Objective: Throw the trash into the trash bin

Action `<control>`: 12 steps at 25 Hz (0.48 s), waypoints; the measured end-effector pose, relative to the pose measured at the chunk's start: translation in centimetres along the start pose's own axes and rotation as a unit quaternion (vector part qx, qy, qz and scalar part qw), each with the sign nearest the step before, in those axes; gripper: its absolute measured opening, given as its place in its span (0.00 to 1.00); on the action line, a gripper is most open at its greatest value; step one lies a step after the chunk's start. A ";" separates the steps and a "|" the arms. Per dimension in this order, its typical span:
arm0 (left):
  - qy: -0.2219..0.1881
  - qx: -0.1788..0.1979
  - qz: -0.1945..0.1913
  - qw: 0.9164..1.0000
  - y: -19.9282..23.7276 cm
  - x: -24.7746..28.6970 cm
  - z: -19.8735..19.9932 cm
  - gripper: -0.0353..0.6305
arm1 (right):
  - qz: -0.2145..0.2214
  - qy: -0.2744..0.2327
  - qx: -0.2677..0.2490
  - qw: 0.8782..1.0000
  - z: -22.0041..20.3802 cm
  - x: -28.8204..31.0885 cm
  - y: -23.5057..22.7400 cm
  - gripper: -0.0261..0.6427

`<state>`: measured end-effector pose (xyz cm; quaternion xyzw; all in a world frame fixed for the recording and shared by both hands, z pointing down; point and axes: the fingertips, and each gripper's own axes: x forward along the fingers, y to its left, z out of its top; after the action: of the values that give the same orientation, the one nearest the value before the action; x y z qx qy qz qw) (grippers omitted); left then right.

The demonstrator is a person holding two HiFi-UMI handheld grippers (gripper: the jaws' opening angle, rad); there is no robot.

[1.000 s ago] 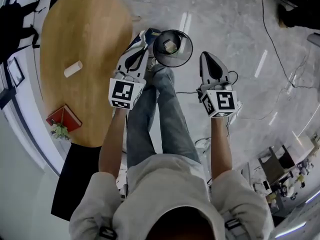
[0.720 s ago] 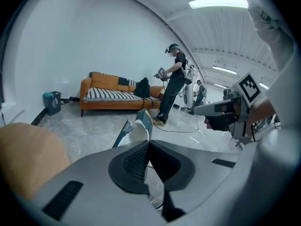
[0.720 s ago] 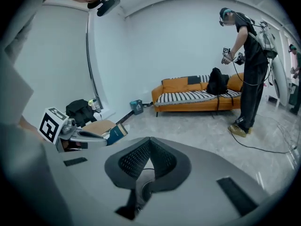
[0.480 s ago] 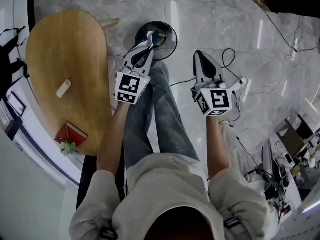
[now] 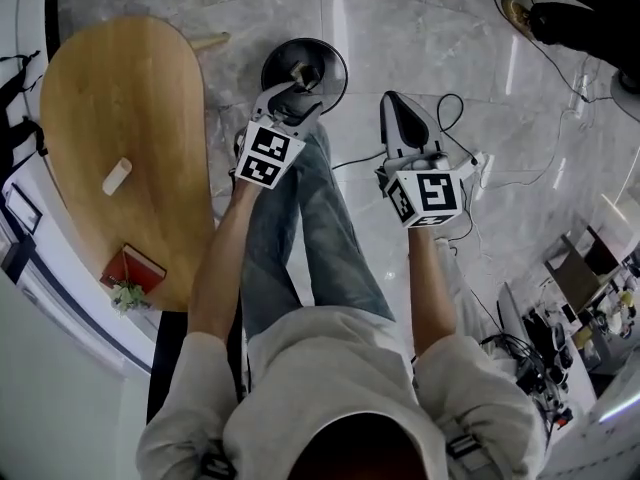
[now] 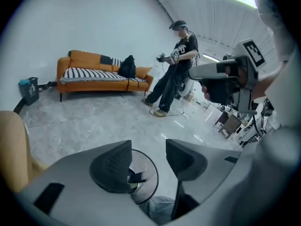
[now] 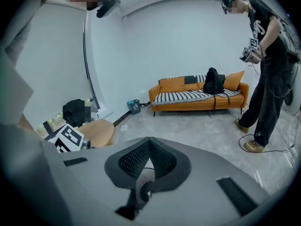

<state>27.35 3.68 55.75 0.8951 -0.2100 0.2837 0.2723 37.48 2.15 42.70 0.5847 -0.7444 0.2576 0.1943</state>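
Observation:
The black round trash bin (image 5: 335,63) stands on the marble floor by my knees. My left gripper (image 5: 298,93) hangs over its near rim; its jaws have just been opening and stand wide apart with nothing between them. In the left gripper view, the left gripper (image 6: 148,157) frames the bin's rim (image 6: 153,171), with a small dark piece of trash (image 6: 136,178) down inside. A pale scrap of trash (image 5: 300,71) shows in the bin from above. To the right of the bin my right gripper (image 5: 393,100) is shut and empty, its pads meeting at the right gripper's tips (image 7: 149,142).
A wooden table (image 5: 120,118) lies left of the bin, bearing a white roll (image 5: 117,176) and a red book (image 5: 130,266). Cables (image 5: 455,118) run over the floor on the right. Another person (image 6: 176,65) stands near an orange sofa (image 6: 101,72).
My left gripper moved forward and down over the bin and its jaws opened. The blue and white trash it held is gone from between them. The right gripper stayed almost still.

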 end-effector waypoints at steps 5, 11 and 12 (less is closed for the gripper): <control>-0.032 -0.009 0.031 0.999 1.7 -1.9 1.4 0.37 | 0.023 0.009 -0.013 1.000 0.5 1.0 1.5 0.08; -0.079 -0.030 0.085 0.993 4.4 -5.4 2.6 0.11 | 0.058 0.008 -0.038 0.998 1.8 2.5 4.5 0.08; -0.089 -0.036 0.097 0.991 4.9 -6.1 2.9 0.09 | 0.065 0.010 -0.043 0.997 2.1 2.7 5.0 0.08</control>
<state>21.30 -0.44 51.76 0.8818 -0.3291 0.2202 0.2561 31.99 -0.34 41.86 0.5233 -0.7895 0.2431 0.2091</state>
